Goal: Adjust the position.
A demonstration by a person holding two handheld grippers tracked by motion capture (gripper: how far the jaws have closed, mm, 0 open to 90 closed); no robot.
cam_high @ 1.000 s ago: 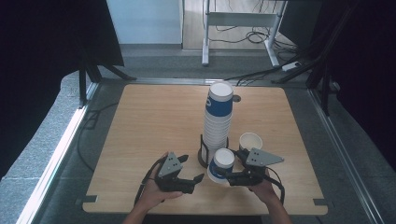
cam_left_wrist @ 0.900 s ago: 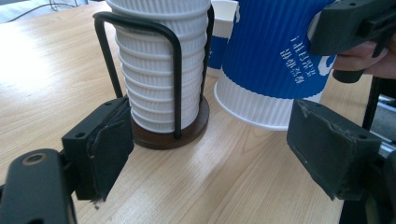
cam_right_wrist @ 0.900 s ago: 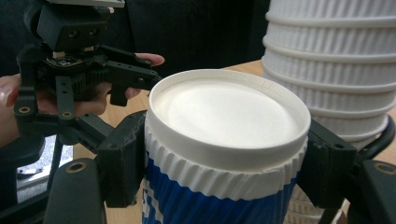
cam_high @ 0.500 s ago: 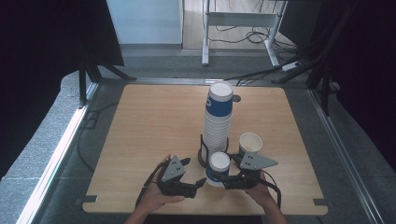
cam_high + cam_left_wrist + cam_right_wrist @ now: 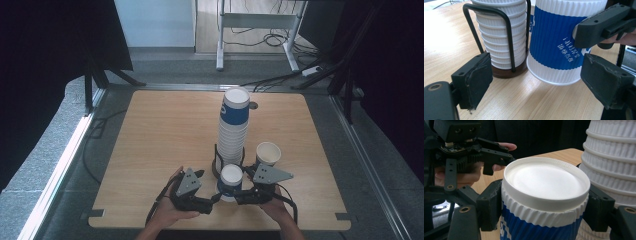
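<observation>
My left gripper (image 5: pixel 214 199) has just been opening; its fingers (image 5: pixel 477 77) stand released, clear of the blue cup (image 5: pixel 231 181). The cup hangs tilted just above the bench (image 5: pixel 150 135), beside the cup stack (image 5: pixel 234 135). My right gripper (image 5: pixel 239 196) grasps it below the rim.

A paper cup (image 5: pixel 231 181) with a ribbed blue sleeve and white ends stands upside down, its flat base upward — tilted, lifted off the worktop (image 5: pixel 165 130) on one side. It sits near the front edge, just beside the tall stack of cups (image 5: pixel 234 131) in a black wire holder.
</observation>
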